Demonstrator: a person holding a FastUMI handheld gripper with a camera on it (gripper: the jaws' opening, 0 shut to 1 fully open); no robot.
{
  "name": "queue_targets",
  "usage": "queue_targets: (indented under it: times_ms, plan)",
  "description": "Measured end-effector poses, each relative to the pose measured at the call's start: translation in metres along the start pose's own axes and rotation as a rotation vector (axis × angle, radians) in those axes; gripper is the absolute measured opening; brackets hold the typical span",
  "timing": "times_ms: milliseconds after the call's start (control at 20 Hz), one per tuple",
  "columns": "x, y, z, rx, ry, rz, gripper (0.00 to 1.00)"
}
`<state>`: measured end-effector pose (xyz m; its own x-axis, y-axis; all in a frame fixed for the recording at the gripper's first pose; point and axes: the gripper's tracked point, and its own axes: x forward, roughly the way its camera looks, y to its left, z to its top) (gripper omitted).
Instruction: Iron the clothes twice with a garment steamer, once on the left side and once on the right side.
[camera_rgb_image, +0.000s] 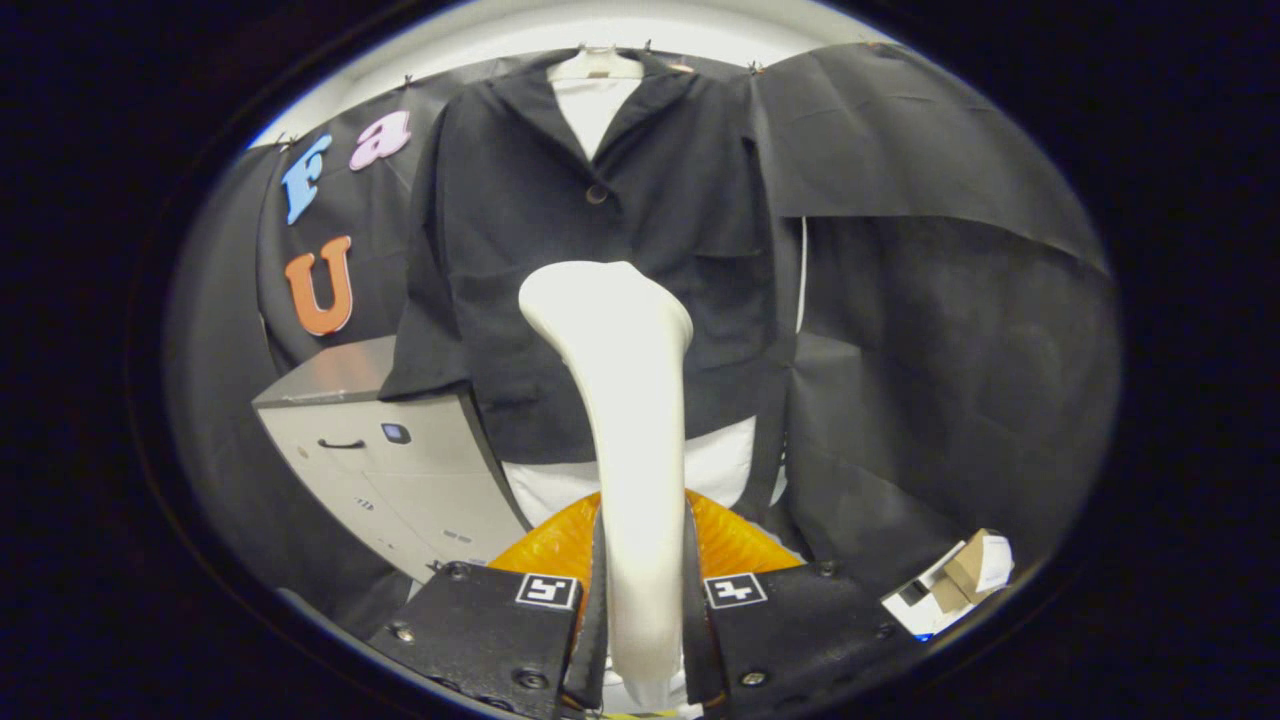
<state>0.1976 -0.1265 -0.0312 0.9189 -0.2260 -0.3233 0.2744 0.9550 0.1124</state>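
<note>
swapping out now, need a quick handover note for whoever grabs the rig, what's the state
Gripper: fingers shut on the white garment steamer, gripping its handle; the head points up and forward toward the clothes.
Clothes: a dark jacket over a white garment hangs on a hanger against the booth wall, straight ahead beyond the steamer head. The head sits in front of the jacket's lower middle; whether it touches the cloth cannot be told.
Nearby: a grey cabinet to the left of the jacket, small boxes low on the right.
Done: steamer picked up and brought to the jacket.
Left: which passes are done cannot be told from this view; plan on one left-side and one right-side pass.
</note>
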Motion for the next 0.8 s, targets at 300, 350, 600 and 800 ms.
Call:
queue_targets:
  times_ms: [300, 350, 600, 800]
  plan:
    - [-0.023, -0.045, 0.08, 0.055, -0.103, -0.023, 0.33]
    - [-0.021, -0.049, 0.097, 0.063, -0.12, -0.02, 0.33]
    - [0.001, -0.06, 0.176, 0.055, -0.188, -0.011, 0.33]
    - [0.027, -0.054, 0.223, 0.042, -0.219, 0.005, 0.33]
